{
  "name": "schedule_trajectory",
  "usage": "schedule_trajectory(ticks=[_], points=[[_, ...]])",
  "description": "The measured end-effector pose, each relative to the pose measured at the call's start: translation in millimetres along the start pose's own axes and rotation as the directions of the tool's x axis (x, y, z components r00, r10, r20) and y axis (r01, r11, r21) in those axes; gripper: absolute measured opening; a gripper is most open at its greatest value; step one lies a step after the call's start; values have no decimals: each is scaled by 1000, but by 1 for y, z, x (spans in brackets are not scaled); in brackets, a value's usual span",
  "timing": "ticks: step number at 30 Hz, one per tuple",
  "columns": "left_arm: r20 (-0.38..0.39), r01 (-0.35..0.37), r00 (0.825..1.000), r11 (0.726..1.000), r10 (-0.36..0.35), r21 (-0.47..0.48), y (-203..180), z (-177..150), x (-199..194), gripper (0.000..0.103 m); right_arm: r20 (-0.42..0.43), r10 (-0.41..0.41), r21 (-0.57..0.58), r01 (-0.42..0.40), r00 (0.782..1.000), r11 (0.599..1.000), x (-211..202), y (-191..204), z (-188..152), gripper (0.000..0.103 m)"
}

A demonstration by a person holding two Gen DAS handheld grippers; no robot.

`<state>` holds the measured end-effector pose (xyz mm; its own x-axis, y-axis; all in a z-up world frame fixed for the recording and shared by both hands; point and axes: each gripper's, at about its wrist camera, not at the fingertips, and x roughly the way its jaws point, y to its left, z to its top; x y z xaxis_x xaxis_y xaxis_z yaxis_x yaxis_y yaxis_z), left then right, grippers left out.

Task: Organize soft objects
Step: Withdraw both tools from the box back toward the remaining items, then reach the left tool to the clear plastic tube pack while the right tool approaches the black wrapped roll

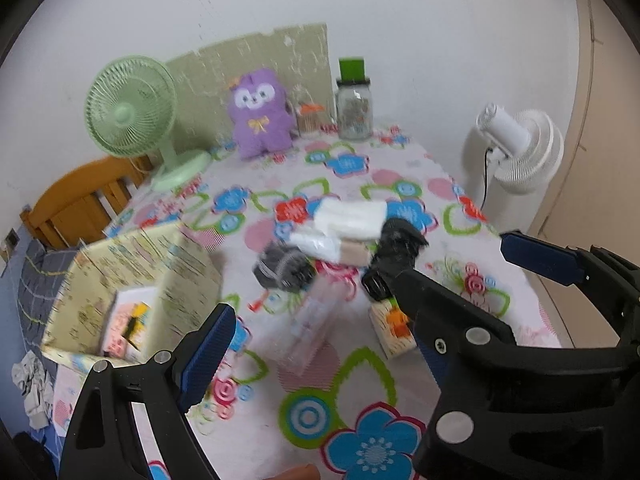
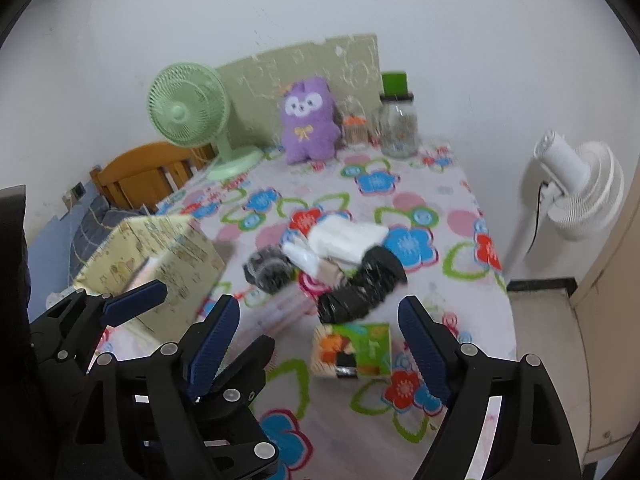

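Observation:
A pile of soft things lies mid-table: a white folded cloth (image 1: 352, 216) (image 2: 348, 240), a black rolled cloth (image 1: 394, 248) (image 2: 362, 288), a grey-black roll (image 1: 282, 268) (image 2: 266, 268), a clear-wrapped white and beige pack (image 1: 332, 246) and a small tissue pack (image 1: 394, 326) (image 2: 354, 350). A pink-wrapped pack (image 1: 308, 328) lies in front. A yellow patterned box (image 1: 132, 284) (image 2: 160, 256) stands open at the left with a pack inside. My left gripper (image 1: 320, 348) is open above the table near the pile; it also shows in the right wrist view (image 2: 180, 316). My right gripper (image 2: 320, 344) is open over the tissue pack.
A purple plush toy (image 1: 260, 114) (image 2: 308, 120), a green fan (image 1: 132, 108), a glass jar (image 1: 354, 108) and a green board stand at the back. A white fan (image 1: 520, 148) stands off the right edge. A wooden chair (image 1: 84, 196) is at the left.

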<state>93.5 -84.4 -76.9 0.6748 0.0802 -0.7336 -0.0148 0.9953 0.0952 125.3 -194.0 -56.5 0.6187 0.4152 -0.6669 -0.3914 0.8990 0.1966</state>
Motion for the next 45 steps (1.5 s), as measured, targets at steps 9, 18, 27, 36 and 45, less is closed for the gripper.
schedule_trajectory(ticks=[9,18,27,36,45], points=[[-62,17,998,1000,-15,27,-20,-8,31,92,-75,-18,30,20,997,999,32,-27,-14,84],[-119,44,992,999,-42,15,-26,-7,60,92,-131,-27,29,31,991,999,66,-41,-15,84],[-179,90,980,996,-88,6,-30,-11,82,92,-163,-31,38,37,986,999,92,-51,-9,84],[-178,109,978,994,-107,2,-30,-8,87,93,-185,-26,36,33,982,999,107,-54,-4,84],[-120,18,993,999,-13,38,-14,-3,77,93,-173,-17,47,25,985,999,103,-54,-4,84]])
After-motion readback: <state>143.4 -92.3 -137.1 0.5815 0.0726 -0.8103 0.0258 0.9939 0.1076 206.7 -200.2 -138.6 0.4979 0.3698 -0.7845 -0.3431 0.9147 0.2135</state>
